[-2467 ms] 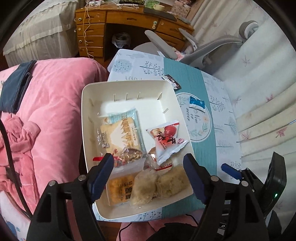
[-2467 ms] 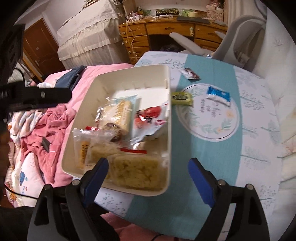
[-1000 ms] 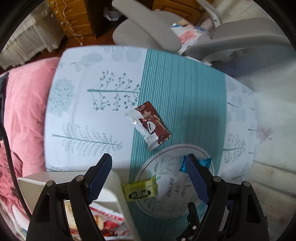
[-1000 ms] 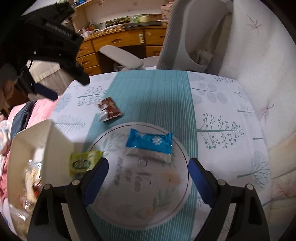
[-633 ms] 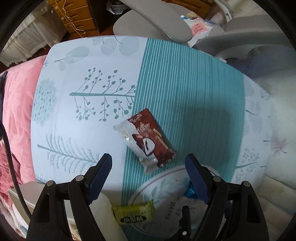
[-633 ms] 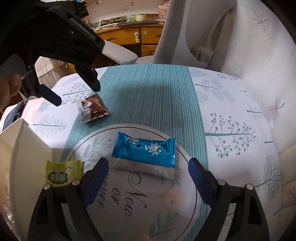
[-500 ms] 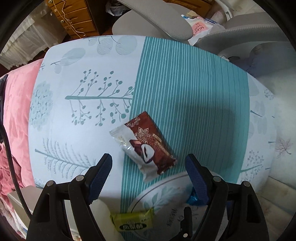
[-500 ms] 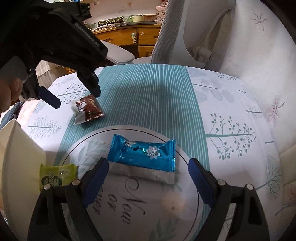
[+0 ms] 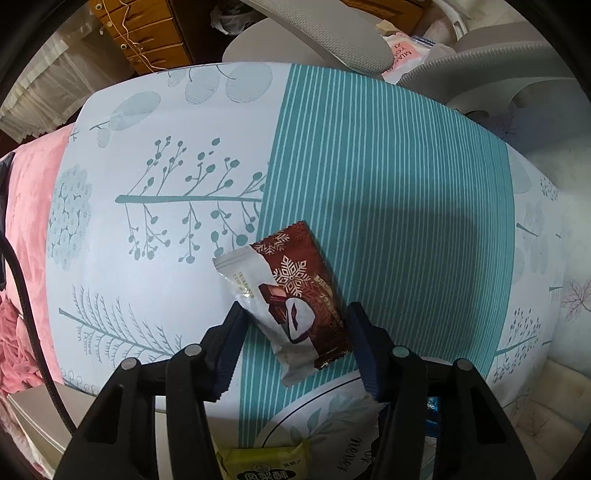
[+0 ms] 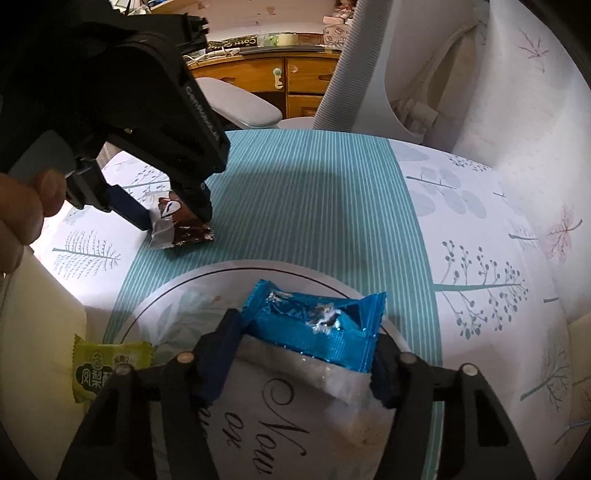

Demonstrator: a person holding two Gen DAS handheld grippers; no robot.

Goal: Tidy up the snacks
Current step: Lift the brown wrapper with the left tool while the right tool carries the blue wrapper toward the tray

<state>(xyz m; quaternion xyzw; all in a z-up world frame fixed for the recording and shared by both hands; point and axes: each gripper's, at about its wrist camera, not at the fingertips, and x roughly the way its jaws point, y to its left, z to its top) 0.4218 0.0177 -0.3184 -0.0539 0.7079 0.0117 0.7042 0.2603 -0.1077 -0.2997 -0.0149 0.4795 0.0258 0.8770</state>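
A brown and white chocolate snack packet (image 9: 295, 299) lies on the teal-striped tablecloth. My left gripper (image 9: 295, 350) straddles its near end with both blue pads against its sides; the packet still rests on the cloth, as the right wrist view (image 10: 181, 229) also shows. My right gripper (image 10: 306, 354) has closed on a blue foil snack packet (image 10: 317, 325), which is crumpled and tilted between the pads over the printed round motif. A small green pineapple-cake packet (image 10: 107, 365) lies to the left, beside the white bin (image 10: 40, 332); it also shows in the left wrist view (image 9: 266, 461).
The white bin's corner (image 9: 37, 421) is at lower left, next to pink bedding (image 9: 22, 258). A grey office chair (image 9: 332, 33) and a wooden drawer desk (image 10: 280, 77) stand beyond the table's far edge. White padded upholstery (image 10: 517, 92) borders the right.
Both grippers moved forward from the bin to the loose packets. The left narrowed around the brown packet; the right closed on the blue packet, which now looks crumpled and tilted.
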